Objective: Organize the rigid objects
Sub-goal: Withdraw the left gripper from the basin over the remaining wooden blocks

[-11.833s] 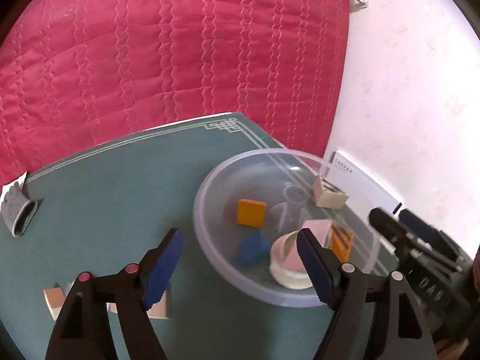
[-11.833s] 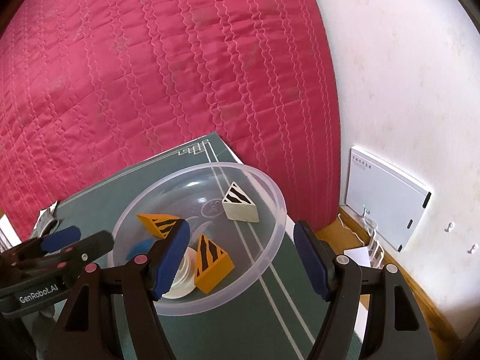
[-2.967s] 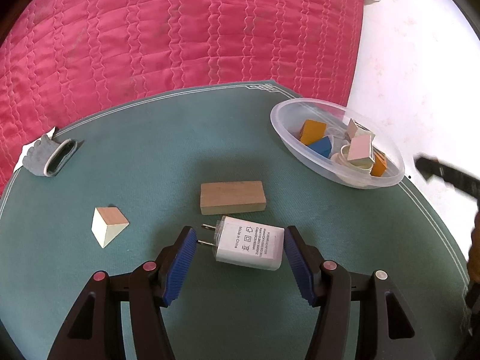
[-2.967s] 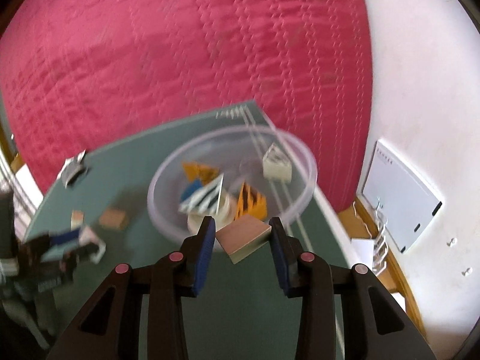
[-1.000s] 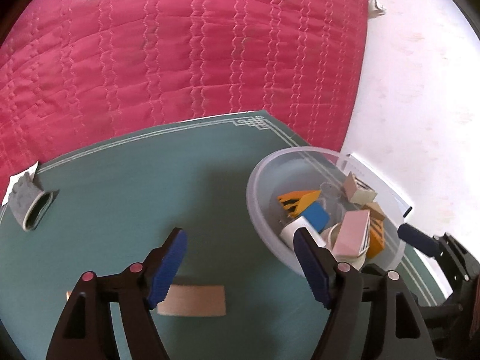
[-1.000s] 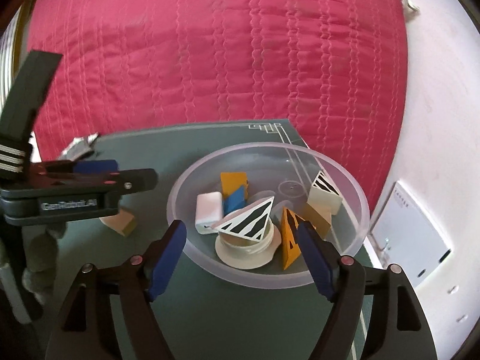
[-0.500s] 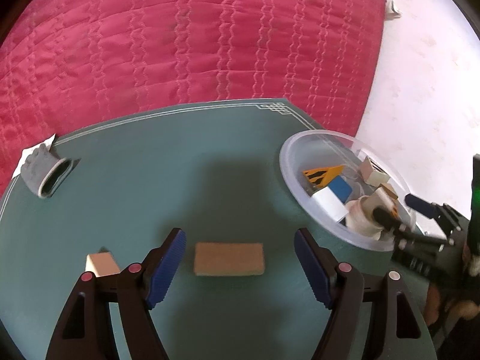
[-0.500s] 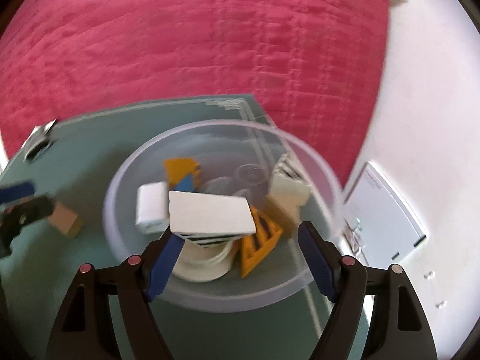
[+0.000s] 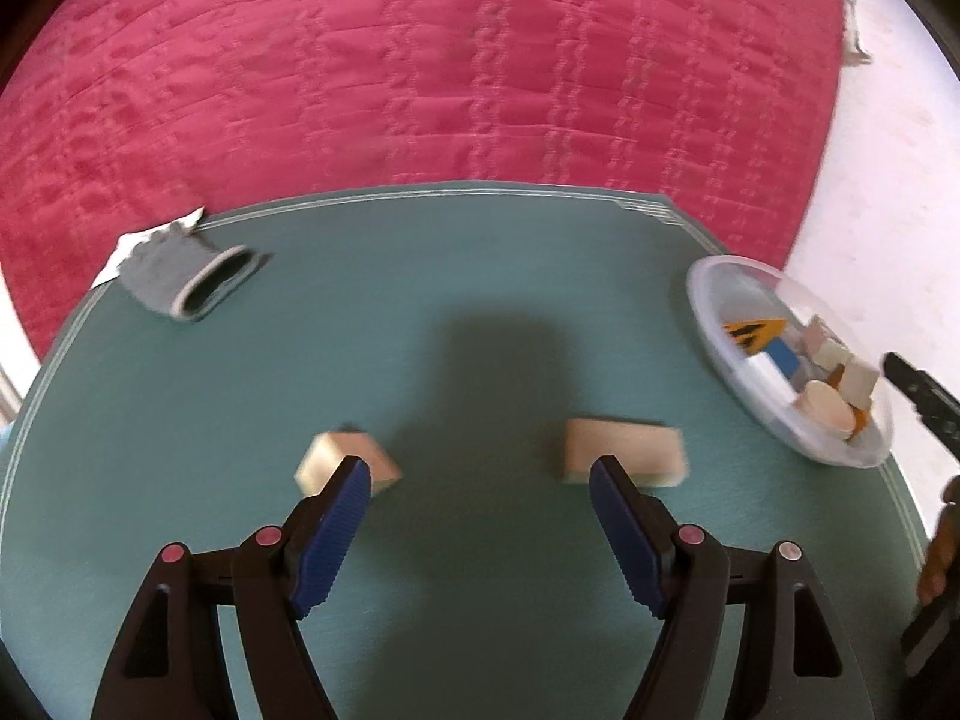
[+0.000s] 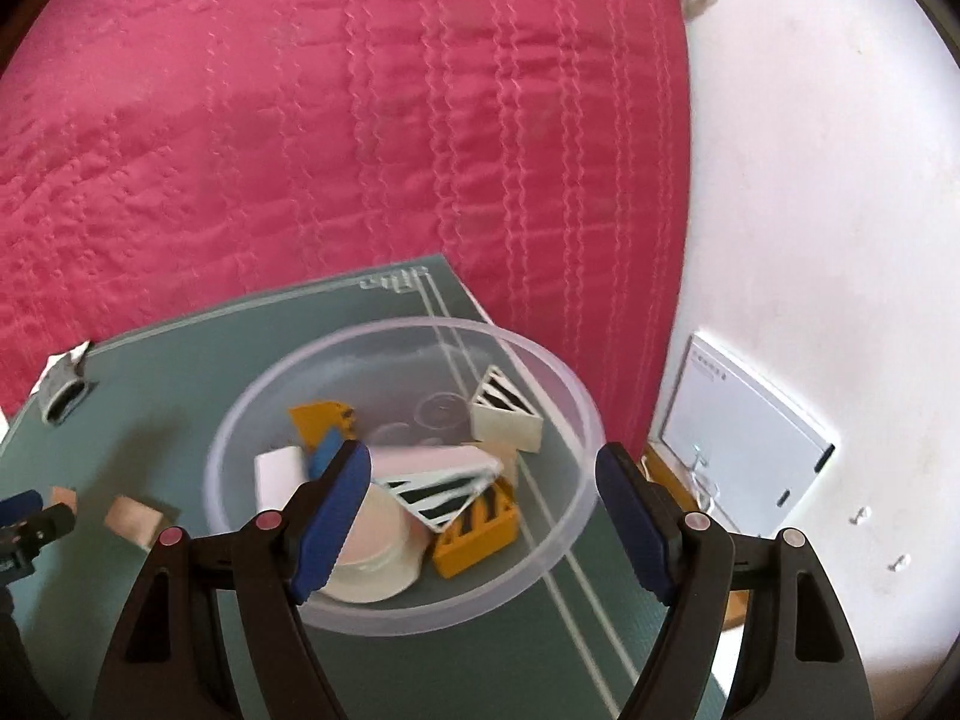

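Note:
My left gripper (image 9: 480,474) is open and empty above the green mat (image 9: 468,312). A rectangular wooden block (image 9: 627,456) lies just beyond its right finger. A small wooden wedge (image 9: 345,459) lies just beyond its left finger. The clear plastic bowl (image 9: 714,324) stands at the mat's right edge with several blocks inside. My right gripper (image 10: 483,462) is open and empty over the bowl (image 10: 540,570). In the bowl lie a white charger (image 10: 277,474), striped wedges (image 10: 504,408), an orange block (image 10: 474,531), a blue block and a white round piece (image 10: 375,552).
A grey fabric pouch (image 9: 186,276) lies at the mat's far left corner. A red quilted cover (image 9: 420,60) lies behind the mat. A white wall (image 10: 810,180) and a white box (image 10: 744,426) are to the right. The left gripper's tip (image 10: 27,519) shows at the right wrist view's left edge.
My left gripper has swung left and back from the bowl, so both wooden pieces now sit just ahead of its fingers. My right gripper stays open over the bowl; a striped wedge there has shifted.

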A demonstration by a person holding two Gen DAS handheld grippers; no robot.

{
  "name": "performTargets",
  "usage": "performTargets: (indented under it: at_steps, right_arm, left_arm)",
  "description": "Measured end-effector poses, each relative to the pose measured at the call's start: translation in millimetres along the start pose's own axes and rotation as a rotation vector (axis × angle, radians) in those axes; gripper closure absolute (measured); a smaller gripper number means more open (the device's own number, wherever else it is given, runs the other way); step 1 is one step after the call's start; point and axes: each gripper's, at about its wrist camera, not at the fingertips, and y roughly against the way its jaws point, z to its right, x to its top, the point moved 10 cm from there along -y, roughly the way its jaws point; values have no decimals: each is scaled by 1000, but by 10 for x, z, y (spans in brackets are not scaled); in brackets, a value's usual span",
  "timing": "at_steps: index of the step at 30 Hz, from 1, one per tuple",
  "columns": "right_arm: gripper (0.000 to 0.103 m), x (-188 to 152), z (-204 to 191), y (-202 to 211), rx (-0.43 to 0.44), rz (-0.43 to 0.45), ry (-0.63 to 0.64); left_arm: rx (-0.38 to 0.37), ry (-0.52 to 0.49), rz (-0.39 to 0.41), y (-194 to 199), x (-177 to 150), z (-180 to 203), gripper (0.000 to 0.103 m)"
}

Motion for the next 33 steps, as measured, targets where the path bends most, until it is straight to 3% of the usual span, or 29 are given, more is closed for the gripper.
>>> performTargets:
  at_steps: [13,33]
  right_arm:
    - [24,-381,-943,257,254,-99,110]
    - [24,-767,-1303,293,333,-195,139]
  left_arm:
    - [63,64,-21,27,-106,-450,24]
    - [79,28,-39,-23,-145,-537,24]
